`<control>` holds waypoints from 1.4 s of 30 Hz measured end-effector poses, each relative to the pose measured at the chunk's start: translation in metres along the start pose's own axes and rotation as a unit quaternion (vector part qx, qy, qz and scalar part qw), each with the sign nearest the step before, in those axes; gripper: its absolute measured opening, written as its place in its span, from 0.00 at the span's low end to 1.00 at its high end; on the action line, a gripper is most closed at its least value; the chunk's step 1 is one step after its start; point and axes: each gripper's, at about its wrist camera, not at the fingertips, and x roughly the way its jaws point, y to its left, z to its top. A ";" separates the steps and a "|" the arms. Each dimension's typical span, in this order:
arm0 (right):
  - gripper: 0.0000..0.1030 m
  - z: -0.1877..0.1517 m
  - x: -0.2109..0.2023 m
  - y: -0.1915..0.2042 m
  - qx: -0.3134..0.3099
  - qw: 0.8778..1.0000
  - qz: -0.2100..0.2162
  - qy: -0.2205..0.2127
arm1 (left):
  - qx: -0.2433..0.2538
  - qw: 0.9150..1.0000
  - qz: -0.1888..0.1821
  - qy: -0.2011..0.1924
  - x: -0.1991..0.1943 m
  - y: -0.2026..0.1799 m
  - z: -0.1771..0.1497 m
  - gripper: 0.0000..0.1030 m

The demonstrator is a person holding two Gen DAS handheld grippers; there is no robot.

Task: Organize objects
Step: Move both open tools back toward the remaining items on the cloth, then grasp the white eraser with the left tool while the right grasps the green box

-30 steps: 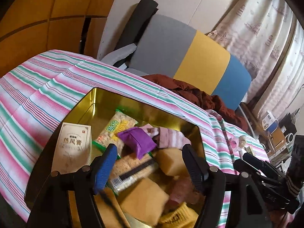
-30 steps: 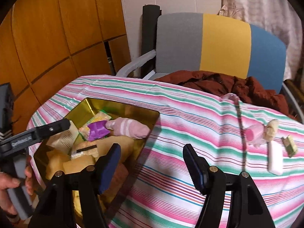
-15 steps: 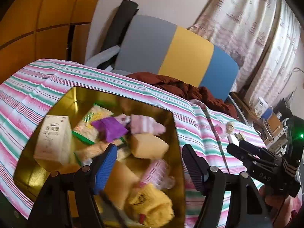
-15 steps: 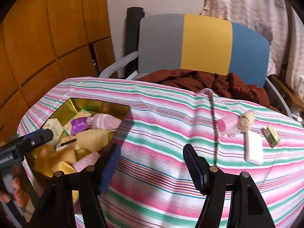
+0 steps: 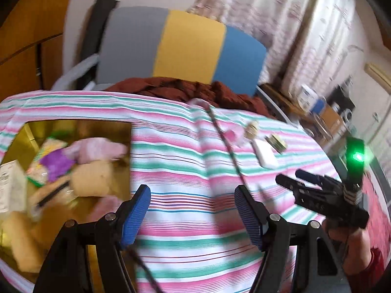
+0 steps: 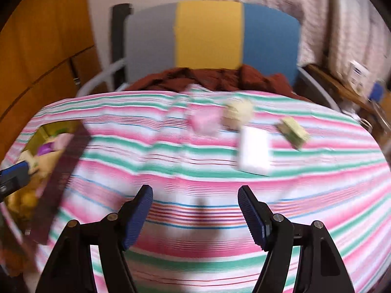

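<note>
Mostly blurred, gold tin (image 5: 80, 127) cut off at left, contents hard to count, four small items on striped cloth (image 6: 195, 171), white block (image 6: 255, 151) clearest, left gripper (image 5: 191, 216) empty and spread, right gripper (image 6: 195, 216) empty, jaws just widening.

Both fisheye views are bright but smeared by motion blur, with dark, curved corners and soft shadows.

right gripper (image 6: 194, 210) over the striped tablecloth (image 6: 195, 171), its jaws just widened, nothing between them

gold tin (image 6: 46, 128) at the left edge; near the far edge a blurred pink item (image 6: 204, 122), cream item (image 6: 238, 114), white block (image 6: 255, 150) and green packet (image 6: 293, 131).
</note>
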 end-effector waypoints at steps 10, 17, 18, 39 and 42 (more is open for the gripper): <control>0.71 0.001 0.037 -0.132 0.116 0.989 -0.089 0.008 | 0.062 0.994 -0.038 0.081 0.090 -0.089 0.009 0.70; 0.80 0.002 0.025 -0.170 0.192 0.975 -0.114 0.002 | 0.094 0.989 -0.028 0.108 0.158 -0.143 0.015 0.70; 0.80 0.002 0.023 -0.173 0.197 0.973 -0.117 0.000 | 0.096 0.989 -0.028 0.112 0.169 -0.152 0.017 0.70; 0.80 -0.001 0.020 -0.192 0.249 0.963 -0.106 -0.002 | 0.181 0.980 -0.008 0.084 0.249 -0.199 0.022 0.58; 0.80 -0.001 0.022 -0.190 0.242 0.964 -0.107 0.001 | 0.189 0.979 -0.015 0.080 0.240 -0.194 0.017 0.58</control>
